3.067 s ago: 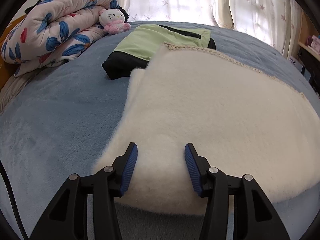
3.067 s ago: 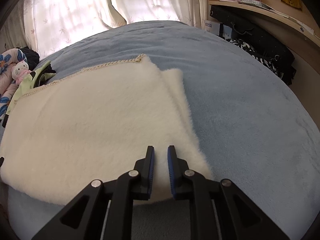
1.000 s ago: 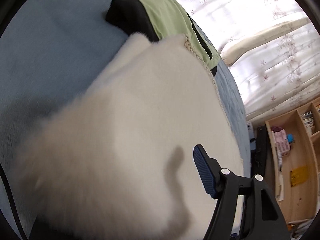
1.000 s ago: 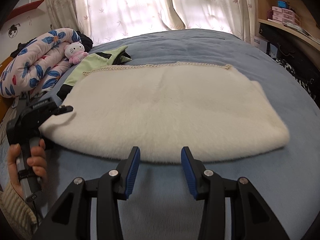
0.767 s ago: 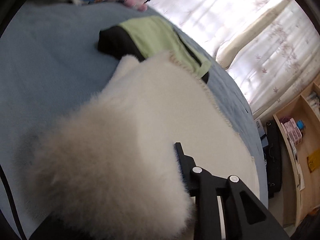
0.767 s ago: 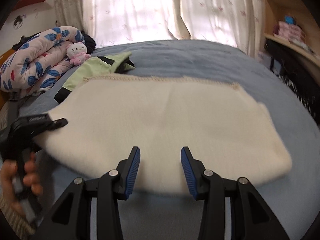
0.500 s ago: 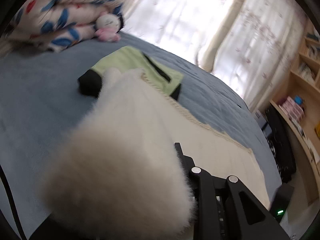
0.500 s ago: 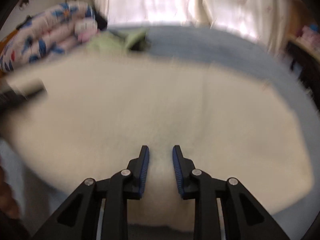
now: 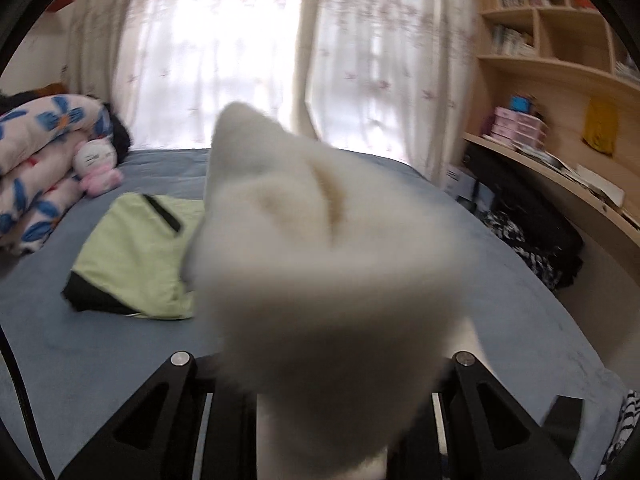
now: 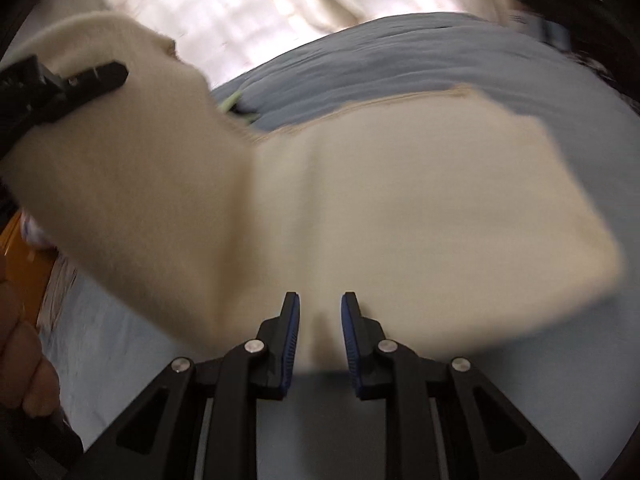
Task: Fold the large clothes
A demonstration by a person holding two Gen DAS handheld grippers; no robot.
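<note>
Fingers [image 10: 294,336] on your right gripper [image 10: 320,336] stand parted at the near edge of the fleece [image 10: 420,200], gripping nothing. Your left gripper [image 10: 70,80] is clamped on the fleece's left end, lifted off the bed [image 10: 400,52] (blurred). Bare bed lies right of the fleece; a green garment [image 9: 136,256] lies left.
</note>
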